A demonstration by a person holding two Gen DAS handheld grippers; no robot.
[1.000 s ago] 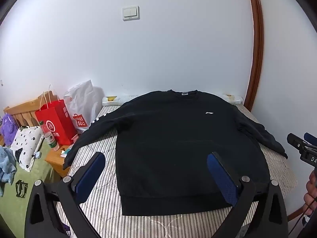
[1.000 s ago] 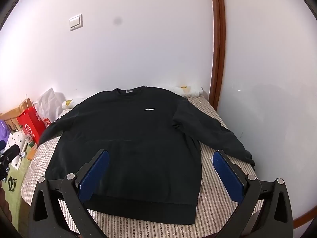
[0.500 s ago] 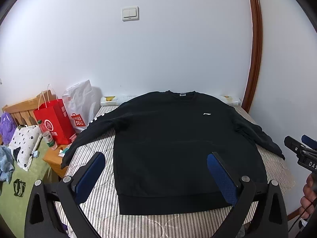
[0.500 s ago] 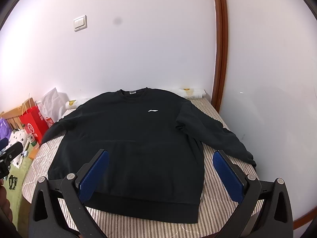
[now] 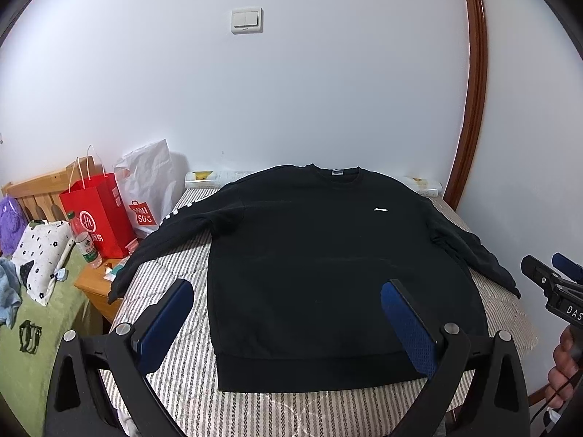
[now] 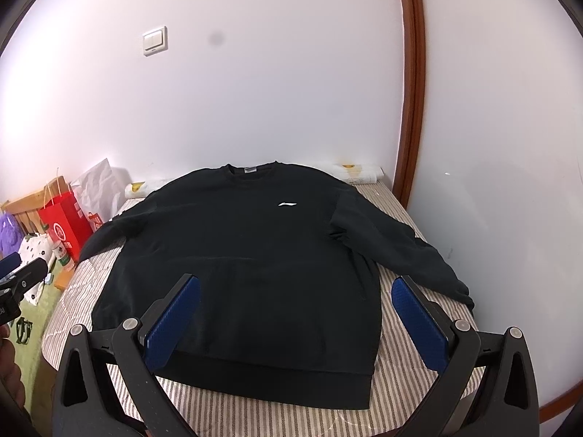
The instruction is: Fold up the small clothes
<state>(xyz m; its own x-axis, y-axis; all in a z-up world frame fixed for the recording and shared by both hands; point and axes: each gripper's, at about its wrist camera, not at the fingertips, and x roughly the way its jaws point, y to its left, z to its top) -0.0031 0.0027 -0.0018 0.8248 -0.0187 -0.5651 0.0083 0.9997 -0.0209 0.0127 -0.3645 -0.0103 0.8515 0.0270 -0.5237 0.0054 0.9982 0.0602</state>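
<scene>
A black sweatshirt (image 5: pixel 328 255) (image 6: pixel 247 255) with a small white chest logo lies flat and face up on a striped bed (image 5: pixel 182 364) (image 6: pixel 400 382), both sleeves spread outward. My left gripper (image 5: pixel 288 291) hovers open above the near hem, nothing between its blue pads. Likewise my right gripper (image 6: pixel 295 287) hangs open over the hem, holding nothing. In the left wrist view the right gripper (image 5: pixel 554 280) shows at the right edge, held by a hand (image 5: pixel 566 364). The left gripper's tip (image 6: pixel 22 280) shows at the left edge of the right wrist view.
Left of the bed stand a red paper bag (image 5: pixel 98 215), a white plastic bag (image 5: pixel 149 189), a bottle (image 5: pixel 85 244) and a wooden nightstand (image 5: pixel 98 287). A white wall (image 5: pixel 291 91) runs behind the bed. A brown door frame (image 6: pixel 411 109) rises at the right.
Both grippers have drawn back and risen slightly, so the sweatshirt sits a little lower and smaller in view. The sweatshirt has not moved. Both grippers stay open.
</scene>
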